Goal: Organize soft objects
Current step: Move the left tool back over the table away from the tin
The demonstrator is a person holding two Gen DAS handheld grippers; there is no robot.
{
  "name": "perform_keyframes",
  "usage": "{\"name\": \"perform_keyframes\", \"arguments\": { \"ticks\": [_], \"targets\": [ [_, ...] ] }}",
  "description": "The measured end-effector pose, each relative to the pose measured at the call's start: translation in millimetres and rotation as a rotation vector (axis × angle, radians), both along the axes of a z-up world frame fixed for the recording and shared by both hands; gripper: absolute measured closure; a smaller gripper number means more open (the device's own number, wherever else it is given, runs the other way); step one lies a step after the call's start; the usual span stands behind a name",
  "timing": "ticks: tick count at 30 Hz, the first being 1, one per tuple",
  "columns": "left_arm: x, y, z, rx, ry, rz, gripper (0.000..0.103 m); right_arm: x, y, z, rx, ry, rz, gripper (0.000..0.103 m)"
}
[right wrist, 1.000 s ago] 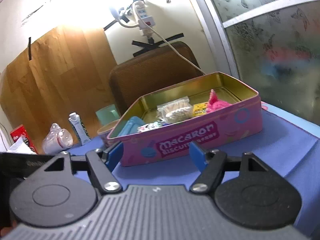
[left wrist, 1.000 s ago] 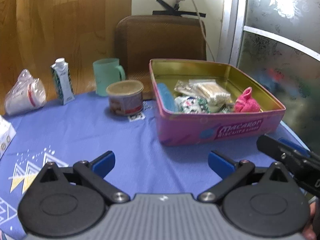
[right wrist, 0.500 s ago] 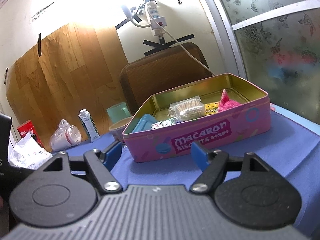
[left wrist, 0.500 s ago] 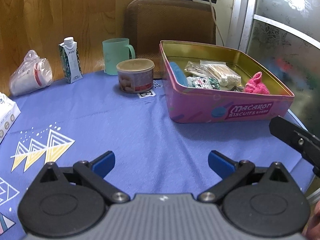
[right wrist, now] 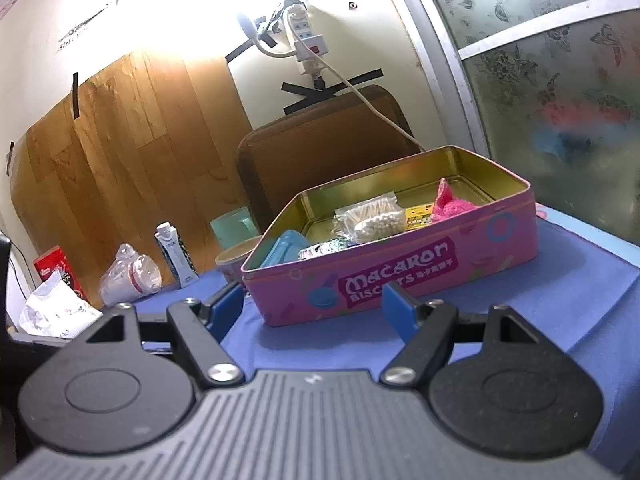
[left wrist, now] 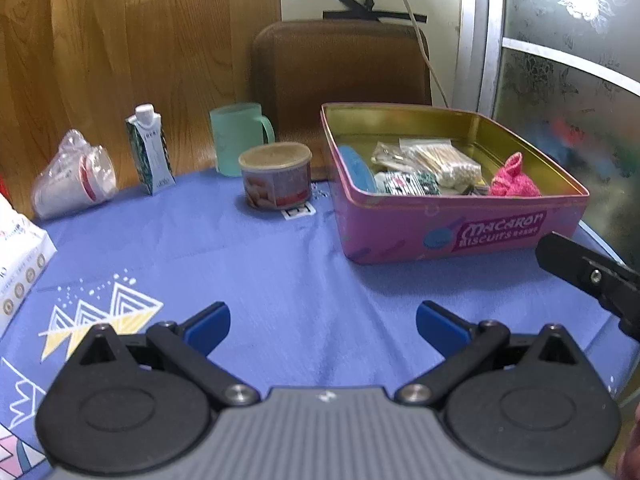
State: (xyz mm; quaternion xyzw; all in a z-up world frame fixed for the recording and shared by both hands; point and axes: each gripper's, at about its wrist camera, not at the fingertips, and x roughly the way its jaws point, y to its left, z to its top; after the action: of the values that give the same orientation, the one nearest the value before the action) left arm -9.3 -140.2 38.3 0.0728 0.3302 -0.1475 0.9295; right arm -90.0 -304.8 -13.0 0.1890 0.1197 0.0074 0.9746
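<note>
A blue patterned cloth (left wrist: 256, 248) covers the bench, with a wood-panel wall (left wrist: 120, 52) and a brown chair back (left wrist: 340, 68) behind it, frosted glass (left wrist: 568, 92) off to the right. And there's the pink biscuit tin (left wrist: 460, 232), lid off, sitting on the right side of the bench. Inside it, a bright pink soft cloth (left wrist: 514, 180) is bunched against the near right wall, a clear bag of cotton swabs (left wrist: 444, 160) lies in the middle, a patterned packet (left wrist: 412, 183) sits in front of that, and a light blue case (left wrist: 358, 168) leans along the left wall.

The left claw (left wrist: 322, 322) hangs low over bare cloth, well short of the tin, released, blue pads wide apart and nothing between them. The right claw (right wrist: 314, 306) hovers near the tin's front wall, also released and empty; its black body pokes into the left wrist view at the right edge.

Left of the tin, a lidded round tub (left wrist: 276, 180) stands on the cloth with a green mug (left wrist: 240, 136) just behind it. Further left stand a small drink carton (left wrist: 150, 148), upright, and a plastic bag of cups (left wrist: 74, 180) lying on its side. A white box (left wrist: 20, 252) peeks in at the far left edge.
</note>
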Motion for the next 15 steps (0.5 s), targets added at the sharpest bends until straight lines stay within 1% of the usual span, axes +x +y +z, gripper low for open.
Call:
{"name": "perform_keyframes", "arguments": {
  "ticks": [8,12,15],
  "targets": [
    [-7,0,9,0.018,-0.092,0.040,0.000,0,-1,0,0.007,0.002,-0.014,0.024],
    [-12,0,14,0.024,-0.133,0.040,0.000,-1,0,0,0.005,0.003,-0.016,0.024],
    [-16,-3,16,0.053,-0.162,0.046,0.000,-1,0,0,0.007,0.003,-0.018,0.024]
  ]
}}
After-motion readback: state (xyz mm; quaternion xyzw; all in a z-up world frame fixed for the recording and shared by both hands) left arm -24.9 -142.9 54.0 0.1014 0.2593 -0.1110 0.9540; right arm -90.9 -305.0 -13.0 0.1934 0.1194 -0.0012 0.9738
